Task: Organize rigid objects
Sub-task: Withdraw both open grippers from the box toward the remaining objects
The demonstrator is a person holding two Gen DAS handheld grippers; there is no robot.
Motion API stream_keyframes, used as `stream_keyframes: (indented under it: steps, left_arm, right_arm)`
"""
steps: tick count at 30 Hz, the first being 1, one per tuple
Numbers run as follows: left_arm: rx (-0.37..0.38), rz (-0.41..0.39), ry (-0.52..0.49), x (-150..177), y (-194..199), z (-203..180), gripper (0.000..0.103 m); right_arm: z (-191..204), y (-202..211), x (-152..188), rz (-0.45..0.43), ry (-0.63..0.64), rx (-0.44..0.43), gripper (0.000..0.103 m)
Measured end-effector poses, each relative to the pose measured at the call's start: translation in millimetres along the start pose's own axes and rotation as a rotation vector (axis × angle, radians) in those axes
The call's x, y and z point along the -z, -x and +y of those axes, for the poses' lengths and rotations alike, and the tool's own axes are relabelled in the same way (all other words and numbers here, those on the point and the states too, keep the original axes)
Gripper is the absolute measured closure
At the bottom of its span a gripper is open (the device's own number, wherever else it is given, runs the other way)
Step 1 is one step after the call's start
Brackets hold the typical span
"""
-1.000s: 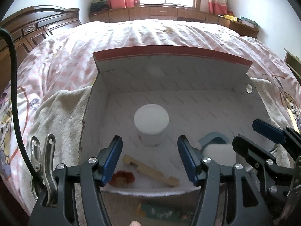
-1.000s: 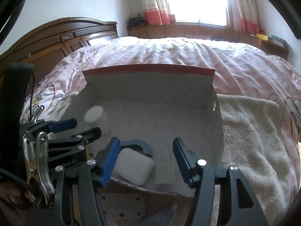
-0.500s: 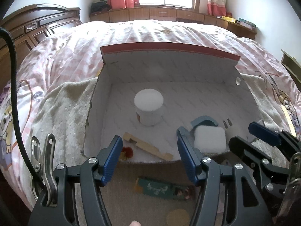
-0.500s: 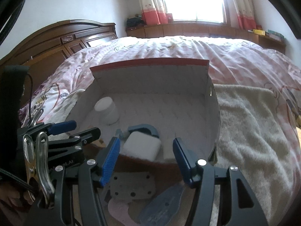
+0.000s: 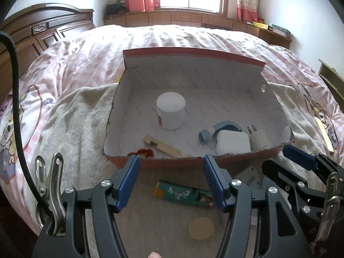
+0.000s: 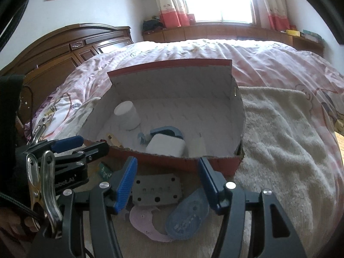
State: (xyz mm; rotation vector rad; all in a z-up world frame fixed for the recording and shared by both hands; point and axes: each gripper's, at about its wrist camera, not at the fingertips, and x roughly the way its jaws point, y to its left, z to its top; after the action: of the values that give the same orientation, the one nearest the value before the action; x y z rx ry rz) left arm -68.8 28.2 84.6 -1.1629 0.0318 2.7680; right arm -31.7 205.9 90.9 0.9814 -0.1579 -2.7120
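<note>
Two blue pads of the left claw (image 5: 171, 180) stand well apart in the left wrist view, gripping nothing, just short of the red front wall of the open box (image 5: 172, 163). Inside the box a white jar (image 5: 171, 113) stands upright near the middle, with bare floor around it on the far side. Along the near edge lie a wooden strip (image 5: 163, 148), a red piece (image 5: 144, 153), a white case (image 5: 233, 145) touching a blue-grey clamp (image 5: 223, 129), and a white plug (image 5: 259, 139) just beside the case. Outside, on the towel (image 5: 75, 124), a green card (image 5: 185, 195) lies between the pads and a round tan disc (image 5: 201, 228) sits nearer the camera.

From the right wrist view, the right claw (image 6: 167, 182) is likewise spread wide and empty, hovering before the box's torn front edge. A grey perforated plate (image 6: 156, 190) lies between its pads, touching a pink cutout (image 6: 143, 223) and a blue oval piece (image 6: 187, 216) that overlap near the camera. To the right of the box the towel is open. The left claw shows at the left margin.
</note>
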Motion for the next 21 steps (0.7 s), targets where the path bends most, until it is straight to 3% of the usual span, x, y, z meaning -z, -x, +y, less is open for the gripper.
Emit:
stream_keyframes:
  steps: [21]
  left_arm:
    - [0.002,0.026,0.019,34,13,11,0.041]
  right_arm:
    - [-3,17,34,0.043,-0.033,-0.003,0.042]
